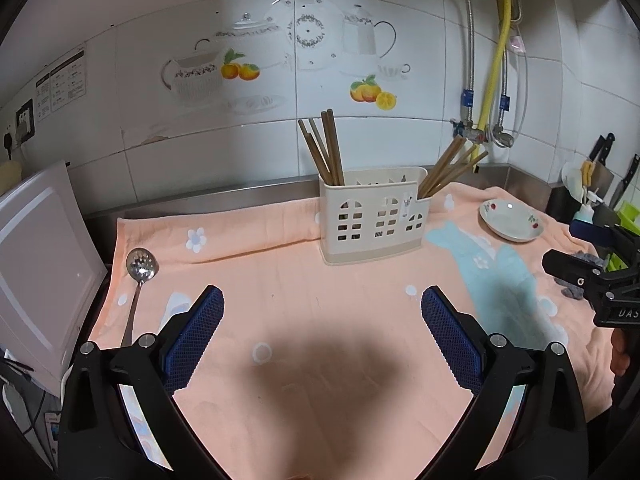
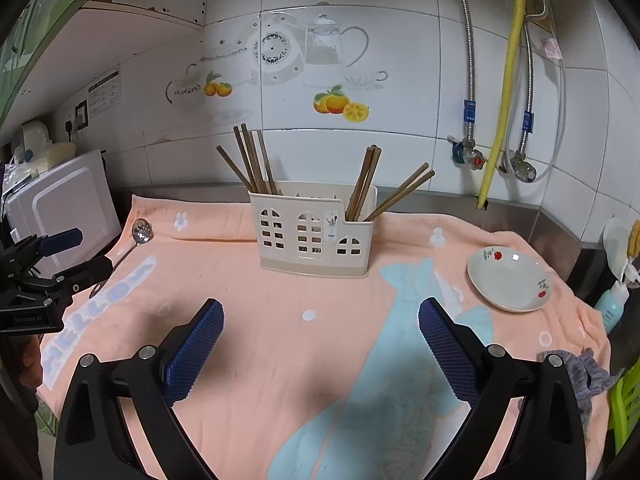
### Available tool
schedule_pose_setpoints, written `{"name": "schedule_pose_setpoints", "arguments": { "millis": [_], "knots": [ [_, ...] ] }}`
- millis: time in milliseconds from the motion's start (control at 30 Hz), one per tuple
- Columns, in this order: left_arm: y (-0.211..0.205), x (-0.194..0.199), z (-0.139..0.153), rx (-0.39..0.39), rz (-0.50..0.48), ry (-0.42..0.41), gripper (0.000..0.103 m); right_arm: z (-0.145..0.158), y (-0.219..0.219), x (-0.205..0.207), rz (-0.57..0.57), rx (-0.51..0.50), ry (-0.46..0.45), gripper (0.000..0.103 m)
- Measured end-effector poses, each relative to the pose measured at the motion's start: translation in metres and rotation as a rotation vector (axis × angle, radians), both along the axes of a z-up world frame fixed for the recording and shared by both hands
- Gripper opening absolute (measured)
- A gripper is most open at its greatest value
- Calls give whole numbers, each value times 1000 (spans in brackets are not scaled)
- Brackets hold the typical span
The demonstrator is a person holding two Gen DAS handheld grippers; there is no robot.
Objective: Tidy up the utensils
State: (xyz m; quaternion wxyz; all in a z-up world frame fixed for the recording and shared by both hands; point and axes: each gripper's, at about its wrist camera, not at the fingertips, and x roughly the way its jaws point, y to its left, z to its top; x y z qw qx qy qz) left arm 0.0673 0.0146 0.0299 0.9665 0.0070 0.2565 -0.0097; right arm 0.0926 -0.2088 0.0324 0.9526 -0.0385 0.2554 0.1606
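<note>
Both the left gripper [image 1: 322,312] and right gripper [image 2: 320,326] are held spread, empty, above the peach towel-covered worktop [image 1: 304,304]; a slotted steel spoon [image 1: 140,276] is seen at its left edge.

Chopsticks [image 2: 256,164] in caddy [image 2: 314,232] — spoon [image 2: 141,233] apart.

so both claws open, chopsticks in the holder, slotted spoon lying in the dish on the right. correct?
Not quite: the spoon lies on the towel at far left, per the left wrist view. The dish holds nothing. Both claws, left and right, are open; chopsticks stand in the holder.
</note>
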Motion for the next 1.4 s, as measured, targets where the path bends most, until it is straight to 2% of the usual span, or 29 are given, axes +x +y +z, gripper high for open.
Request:
{"name": "schedule_pose_setpoints", "arguments": {
  "millis": [1400],
  "knots": [
    [-7, 3, -11, -1, -10, 33, 98, -12, -1, 3, 6, 11, 29, 96]
  ]
}}
